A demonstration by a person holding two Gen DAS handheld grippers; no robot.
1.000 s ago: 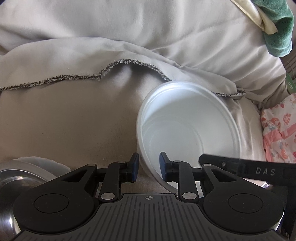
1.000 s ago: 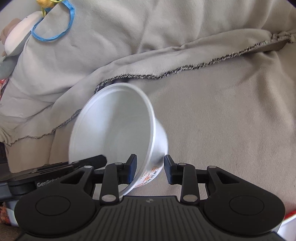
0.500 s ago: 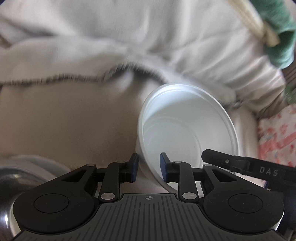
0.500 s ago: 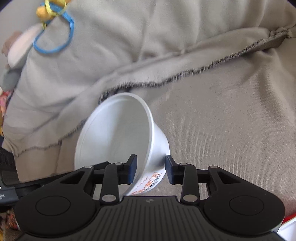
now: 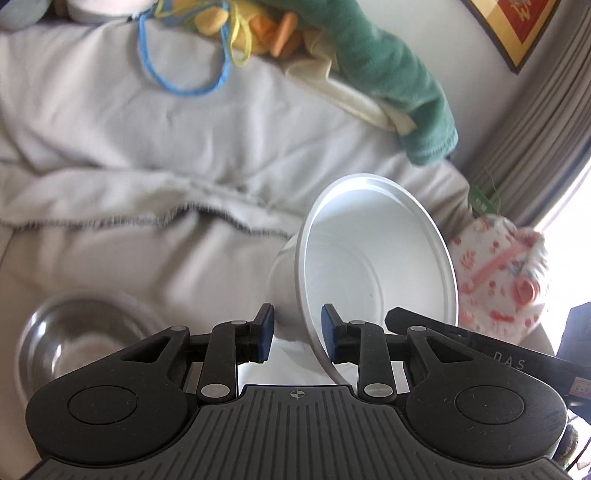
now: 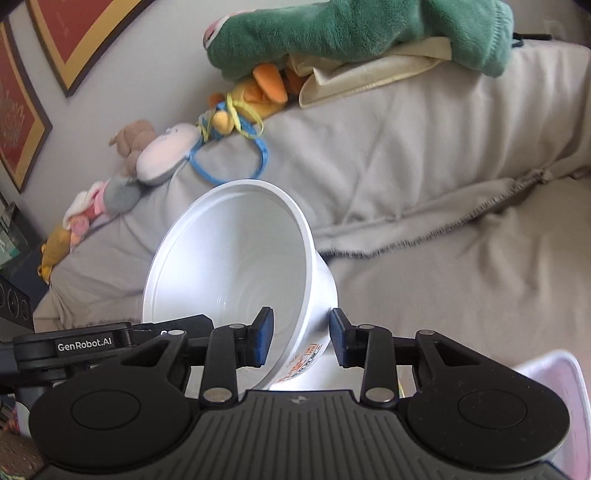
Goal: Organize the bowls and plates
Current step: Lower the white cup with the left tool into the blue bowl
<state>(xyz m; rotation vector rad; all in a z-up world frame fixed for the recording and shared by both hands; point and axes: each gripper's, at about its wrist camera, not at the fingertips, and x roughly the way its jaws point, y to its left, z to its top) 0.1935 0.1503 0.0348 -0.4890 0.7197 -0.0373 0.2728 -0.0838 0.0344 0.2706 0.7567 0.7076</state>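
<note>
A white plastic bowl [image 5: 373,262] is held tilted in the air over the grey blanket, gripped on opposite sides of its rim. My left gripper [image 5: 297,334] is shut on its rim, one finger inside and one outside. My right gripper [image 6: 301,341] is shut on the other side of the same bowl [image 6: 236,258], whose outer wall carries an orange printed label. The right gripper's black body [image 5: 480,354] shows past the bowl in the left wrist view. A steel bowl [image 5: 74,332] sits low at the left on the blanket.
A grey blanket [image 5: 147,147] covers the sofa. Plush toys lie along the back: a green one [image 6: 351,33], a yellow duck [image 6: 255,92] with a blue cord. A pink patterned cloth [image 5: 498,273] lies at the right. A pale container rim [image 6: 554,391] sits at lower right.
Both grippers have lifted the white bowl up off the blanket and tilted upward. The sofa back, plush toys and framed pictures have come into view. The steel bowl now lies lower and farther away.
</note>
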